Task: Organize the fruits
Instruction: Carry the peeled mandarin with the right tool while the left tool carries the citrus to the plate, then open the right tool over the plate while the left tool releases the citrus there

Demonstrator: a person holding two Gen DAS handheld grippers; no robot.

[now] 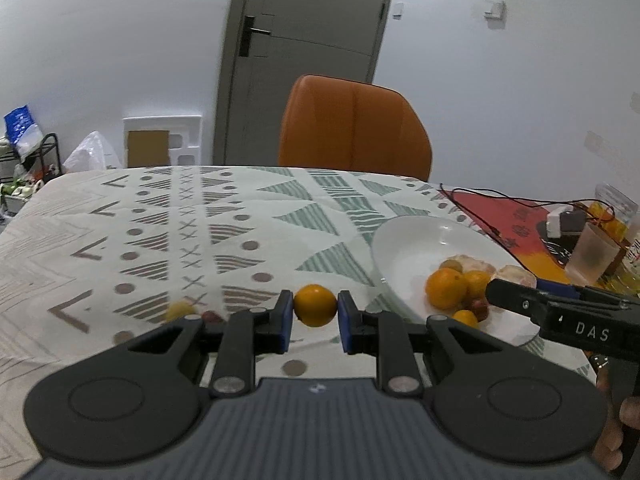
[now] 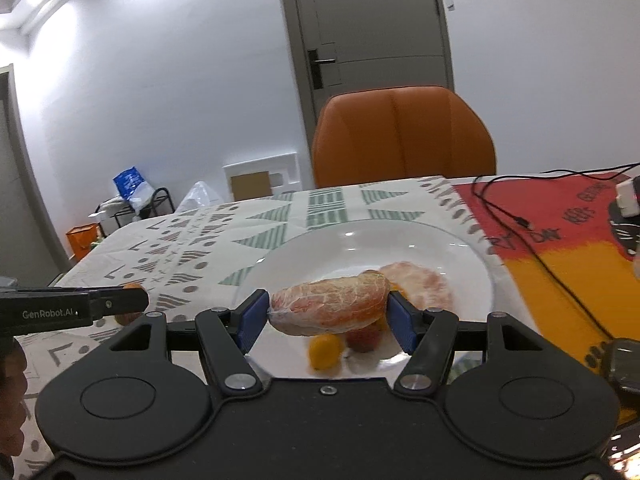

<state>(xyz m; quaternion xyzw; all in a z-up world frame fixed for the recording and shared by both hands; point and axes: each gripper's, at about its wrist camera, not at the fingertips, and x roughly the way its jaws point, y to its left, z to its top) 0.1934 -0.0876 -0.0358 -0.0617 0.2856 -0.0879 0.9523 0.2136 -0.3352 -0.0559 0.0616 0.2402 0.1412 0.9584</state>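
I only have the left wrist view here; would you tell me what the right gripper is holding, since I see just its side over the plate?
Observer: The right gripper is shut on a peeled pomelo piece, held above the white plate.
Operator: Thank you. Is there another piece like it on the plate?
Observer: Yes, a second peeled piece lies on the plate just behind the held one.
Operator: And what lies under the held piece?
Observer: A small yellow-orange fruit and a reddish fruit lie on the plate below it.
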